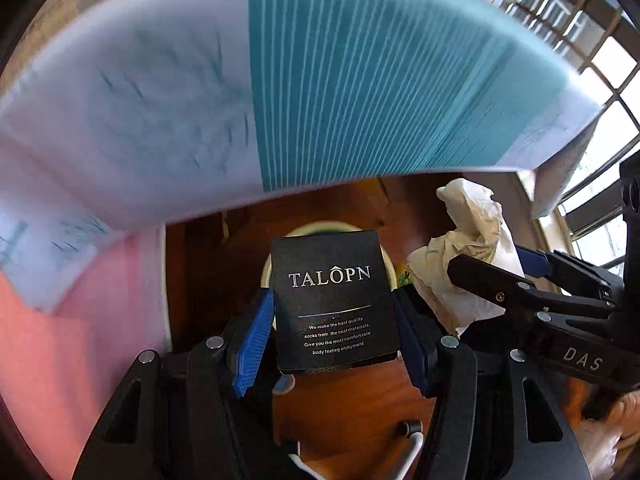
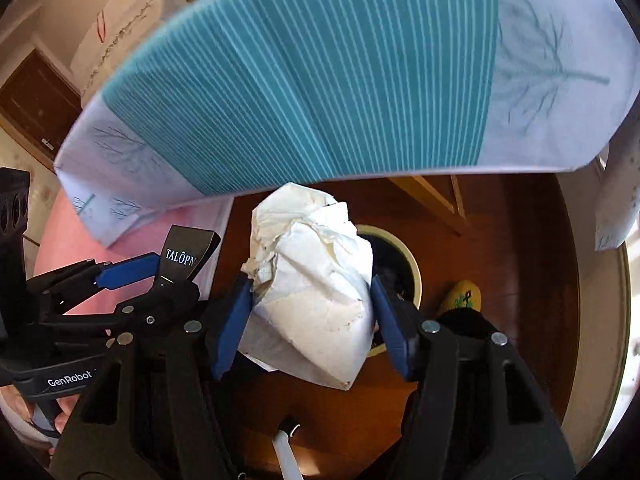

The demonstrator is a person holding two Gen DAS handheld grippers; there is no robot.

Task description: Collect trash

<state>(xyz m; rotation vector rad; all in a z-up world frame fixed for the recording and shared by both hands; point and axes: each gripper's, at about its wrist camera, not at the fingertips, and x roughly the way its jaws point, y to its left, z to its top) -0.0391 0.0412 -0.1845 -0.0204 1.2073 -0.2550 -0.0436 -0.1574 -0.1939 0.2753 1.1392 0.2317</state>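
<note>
A black box lettered TALÔPN [image 1: 334, 304] stands upright between the blue pads of my left gripper [image 1: 335, 320], which is shut on it. My right gripper [image 2: 310, 312] is shut on a crumpled wad of white paper [image 2: 312, 292]. Each view also catches the other gripper: the paper wad [image 1: 468, 248] to the right in the left wrist view, the black box [image 2: 182, 258] to the left in the right wrist view. Below both loads stands a round bin with a pale rim [image 2: 412, 276] and a dark inside, partly hidden behind them; its rim [image 1: 320, 226] peeks above the box.
A table edge draped in a teal-striped and white cloth [image 2: 320, 80] hangs over the upper half of both views. The floor is dark brown wood [image 2: 500, 280]. Pink fabric [image 1: 80, 340] lies at the left. A yellow-green slipper [image 2: 464, 294] sits right of the bin. Barred windows [image 1: 600, 60] stand at the right.
</note>
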